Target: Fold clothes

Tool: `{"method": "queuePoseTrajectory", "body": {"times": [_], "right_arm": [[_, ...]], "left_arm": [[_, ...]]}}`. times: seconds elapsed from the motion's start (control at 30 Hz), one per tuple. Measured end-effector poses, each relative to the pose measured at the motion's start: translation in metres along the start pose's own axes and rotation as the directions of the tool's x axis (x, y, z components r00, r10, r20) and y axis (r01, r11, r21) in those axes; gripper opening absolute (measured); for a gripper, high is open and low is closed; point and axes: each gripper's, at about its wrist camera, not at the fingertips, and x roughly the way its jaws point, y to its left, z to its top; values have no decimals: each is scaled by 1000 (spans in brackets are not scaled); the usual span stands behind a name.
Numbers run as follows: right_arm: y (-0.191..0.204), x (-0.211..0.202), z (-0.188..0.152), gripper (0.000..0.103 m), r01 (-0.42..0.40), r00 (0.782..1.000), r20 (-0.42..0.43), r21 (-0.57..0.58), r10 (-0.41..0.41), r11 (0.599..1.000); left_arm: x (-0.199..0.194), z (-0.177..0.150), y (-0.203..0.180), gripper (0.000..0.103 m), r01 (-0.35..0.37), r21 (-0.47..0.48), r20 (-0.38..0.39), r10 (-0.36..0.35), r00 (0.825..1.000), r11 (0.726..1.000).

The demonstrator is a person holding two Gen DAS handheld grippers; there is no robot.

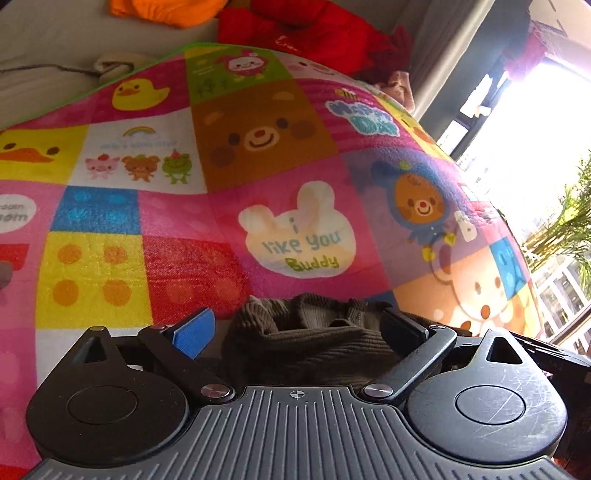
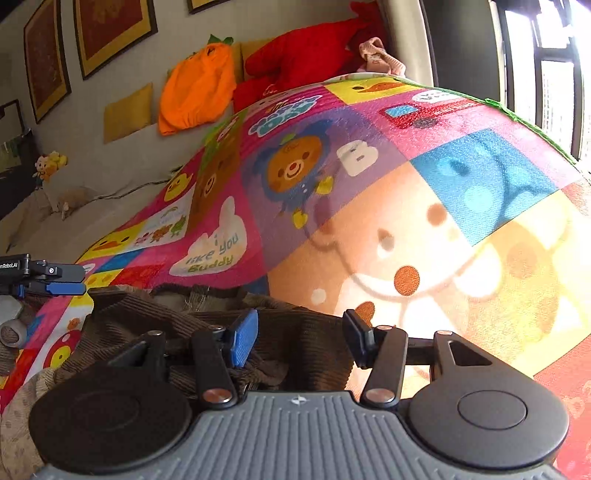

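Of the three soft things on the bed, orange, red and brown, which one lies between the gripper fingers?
The brown corduroy garment, bunched between the open left gripper; the orange cushion and red cushion lie far behind.

A patchwork cartoon blanket (image 2: 369,177) is spread over a pale bed. Beyond it, an orange cushion (image 2: 197,92) and red cushion (image 2: 306,51) are propped against a wall hung with framed pictures (image 2: 110,33). Strong daylight is admitted through a window (image 1: 535,122) to the blanket's right.

My left gripper (image 1: 297,328) sits low with its jaws spread wide, blue pad at nine o'clock, black pad at three. My right gripper (image 2: 301,338) gapes likewise. From the right wrist, my left gripper shows at nine o'clock.
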Motion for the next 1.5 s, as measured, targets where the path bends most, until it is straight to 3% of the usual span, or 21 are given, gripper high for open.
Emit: {"method": "queuePoseTrajectory", "body": {"times": [0.2, 0.33, 0.4, 0.5, 0.6, 0.7, 0.73, 0.77, 0.9, 1.0, 1.03, 1.07, 1.1, 1.13, 1.17, 1.2, 1.27, 1.33, 1.37, 1.4, 1.5], "right_arm": [[-33, 23, -11, 51, 27, 995, -96, 190, -8, 981], [-32, 30, -20, 51, 49, 996, -78, 192, -34, 980], [-25, 26, -20, 51, 60, 998, -43, 157, -54, 986], [-6, 8, -19, 51, 23, 1000, 0, 44, -23, 999], [6, 2, -22, 51, -84, 996, -41, 35, 85, 996], [15, 17, -35, 47, -124, 983, -126, 74, 133, 990], [18, 22, -39, 39, -132, 979, -148, 82, 143, 988], [23, 24, -41, 14, -134, 977, -159, 76, 144, 988], [41, -6, -14, 4, -187, 981, -45, 49, 190, 981], [57, -35, 14, 4, -265, 964, 32, 32, 264, 964], [63, -42, 20, 4, -290, 956, 40, 19, 289, 957], [70, -47, 24, 4, -311, 950, 42, 6, 311, 950], [79, -53, 28, 4, -328, 944, 44, -14, 328, 945], [86, -57, 30, 4, -336, 940, 46, -38, 338, 941], [92, -60, 31, 4, -333, 940, 58, -63, 336, 941], [97, -64, 32, 4, -329, 940, 70, -84, 335, 941], [96, -70, 35, 5, -321, 937, 122, -68, 327, 945], [94, -69, 35, 18, -249, 948, 187, -69, 257, 966], [95, -65, 33, 31, -203, 955, 204, -84, 216, 976], [99, -58, 30, 36, -168, 963, 193, -118, 188, 979], [125, -13, 9, 37, -148, 985, 49, -250, 166, 957]], "left_arm": [[18, -12, 13, 99, 4, -43, -84, -7, 996, 999], [24, -16, 11, 99, -13, -42, -88, 9, 996, 999], [17, -17, 1, 99, -38, 15, -45, 38, 998, 999], [-4, -23, -29, 99, -88, 186, 58, 78, 995, 979], [-22, -43, -78, 99, -90, 422, 142, 33, 989, 902], [-24, -76, -124, 100, -58, 600, 141, -34, 989, 798], [-23, -88, -138, 100, -58, 644, 141, -43, 989, 763], [-20, -99, -150, 100, -65, 679, 146, -48, 988, 731], [-6, -136, -189, 100, -119, 772, 201, -62, 978, 625], [5, -145, -210, 100, -173, 799, 265, -79, 961, 576], [8, -145, -215, 94, -195, 798, 289, -78, 954, 570], [12, -141, -217, 82, -222, 790, 317, -70, 946, 572], [14, -135, -216, 49, -233, 775, 330, -61, 942, 588], [13, -125, -212, 25, -227, 752, 326, -50, 944, 619], [11, -113, -204, 16, -210, 718, 317, -43, 948, 663], [6, -99, -193, 13, -192, 672, 309, -35, 951, 715], [-16, -71, -159, 13, -203, 544, 347, 2, 938, 815], [-42, -42, -121, 12, -211, 393, 392, 45, 919, 895], [-56, -31, -104, 12, -210, 326, 413, 61, 909, 922], [-69, -24, -90, 12, -213, 278, 435, 75, 897, 937], [-99, -11, -69, 12, -241, 212, 495, 109, 862, 947]]}}
